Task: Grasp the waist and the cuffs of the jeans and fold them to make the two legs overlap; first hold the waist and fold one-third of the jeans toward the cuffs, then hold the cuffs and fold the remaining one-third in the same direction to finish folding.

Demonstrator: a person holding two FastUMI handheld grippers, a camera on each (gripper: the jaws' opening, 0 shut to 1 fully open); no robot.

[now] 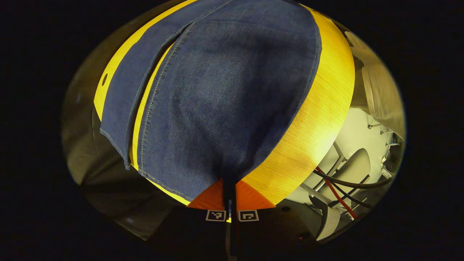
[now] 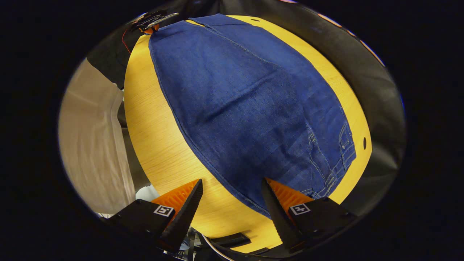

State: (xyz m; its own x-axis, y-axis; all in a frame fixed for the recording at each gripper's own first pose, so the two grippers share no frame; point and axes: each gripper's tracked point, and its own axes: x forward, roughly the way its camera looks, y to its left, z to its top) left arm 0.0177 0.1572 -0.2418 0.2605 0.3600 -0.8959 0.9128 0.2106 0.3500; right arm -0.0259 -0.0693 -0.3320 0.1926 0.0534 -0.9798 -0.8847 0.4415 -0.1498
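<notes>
Left gripper view: close above the blue denim jeans [image 1: 224, 101], facing along the yellow wooden bench [image 1: 319, 119] from the cuff end. Right gripper view: from the waist end, facing opposite. Shared: jeans and bench.

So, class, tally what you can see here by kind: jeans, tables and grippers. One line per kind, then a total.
Jeans: 1
Table: 1
Grippers: 2, the left gripper shut on the jeans' cuff end, the right gripper open by the waist end
Total: 4
</notes>
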